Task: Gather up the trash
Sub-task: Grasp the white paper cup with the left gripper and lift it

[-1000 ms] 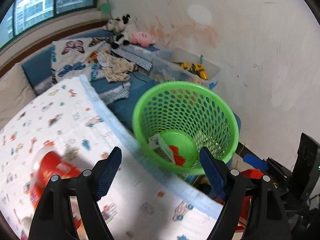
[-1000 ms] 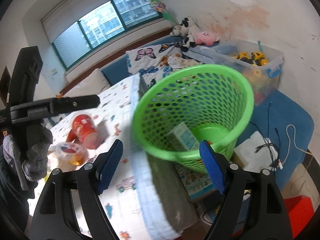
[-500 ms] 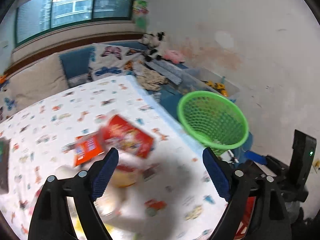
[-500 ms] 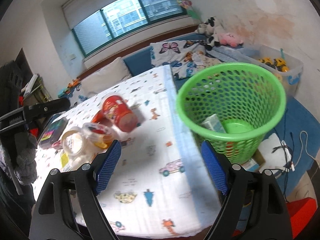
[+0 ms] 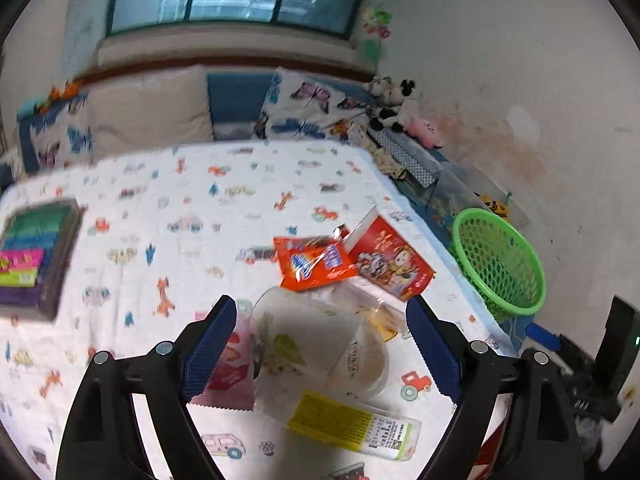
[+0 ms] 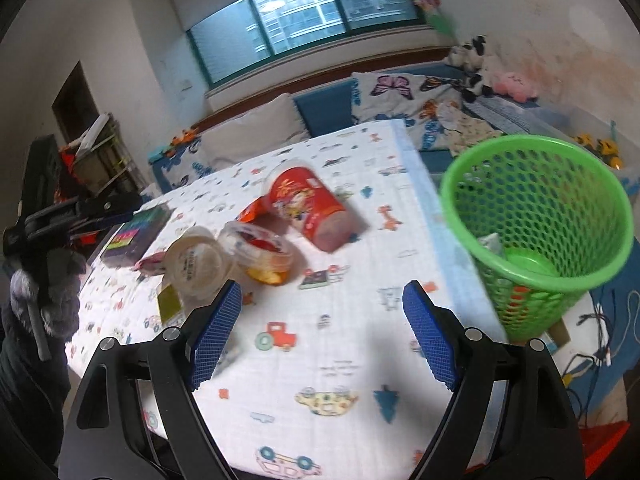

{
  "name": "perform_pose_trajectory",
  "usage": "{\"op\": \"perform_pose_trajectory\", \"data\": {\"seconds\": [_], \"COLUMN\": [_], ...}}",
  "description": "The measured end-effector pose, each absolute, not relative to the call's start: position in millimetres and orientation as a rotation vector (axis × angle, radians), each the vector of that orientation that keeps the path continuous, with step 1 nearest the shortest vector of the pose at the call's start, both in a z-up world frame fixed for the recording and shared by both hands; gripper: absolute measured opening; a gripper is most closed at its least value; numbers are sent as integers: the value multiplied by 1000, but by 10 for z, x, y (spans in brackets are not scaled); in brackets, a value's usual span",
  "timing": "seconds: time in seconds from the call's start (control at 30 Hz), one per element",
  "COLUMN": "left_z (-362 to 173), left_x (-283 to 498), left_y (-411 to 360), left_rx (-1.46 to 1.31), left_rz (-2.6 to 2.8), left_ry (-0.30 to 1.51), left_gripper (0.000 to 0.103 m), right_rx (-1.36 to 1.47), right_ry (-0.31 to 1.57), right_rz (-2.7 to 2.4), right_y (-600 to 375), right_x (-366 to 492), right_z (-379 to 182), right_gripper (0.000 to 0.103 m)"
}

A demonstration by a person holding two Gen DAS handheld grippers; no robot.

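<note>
My left gripper hangs open over a pile of trash on the cartoon-print table cloth. Below its jaws lies a clear plastic cup on its side, and the pads do not press on it. Beyond the cup are an orange snack wrapper and a red paper cup. A bottle with a yellow label and a pink wrapper lie nearer. My right gripper is open over bare cloth, with nothing between its fingers. The green mesh basket stands past the table's right edge with a carton inside.
A box of coloured blocks sits at the table's left. A clear tub rests beside the red cup. A gloved hand holds the left gripper at far left. Cushions, plush toys and a toy bin line the wall behind.
Both views have swung away from the green basket toward the table. The left gripper now hangs over the trash pile, and the basket sits small at its right. Both jaws stand slightly wider.
</note>
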State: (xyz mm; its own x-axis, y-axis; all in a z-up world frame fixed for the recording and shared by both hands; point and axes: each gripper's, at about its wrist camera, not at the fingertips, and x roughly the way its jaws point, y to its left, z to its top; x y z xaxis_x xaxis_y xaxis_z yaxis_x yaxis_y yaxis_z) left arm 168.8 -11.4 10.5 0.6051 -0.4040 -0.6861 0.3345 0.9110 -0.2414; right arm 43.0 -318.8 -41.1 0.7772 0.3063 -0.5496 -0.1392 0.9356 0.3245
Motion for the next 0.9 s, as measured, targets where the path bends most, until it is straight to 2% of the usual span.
{"op": "perform_pose_trajectory", "data": {"seconds": [0.3,0.5,0.9], "left_z": [-224,-470,-792], "left_x": [2029,2194,2457], "left_y": [-121,-144,-160], "left_rx": [-279,-401,-458], "left_rz": [-427,-359,-217], "left_ry": [1032,1143,1243], "left_gripper": [83,78,79], "right_rx": [254,264,293], "right_ry": [646,648,665], "right_rz": [280,293,305], "right_y": [-3056,-3060,-3135], "right_x": [460,490,543], "right_z": [-443,-495,-600], "right_gripper": [83,83,83]}}
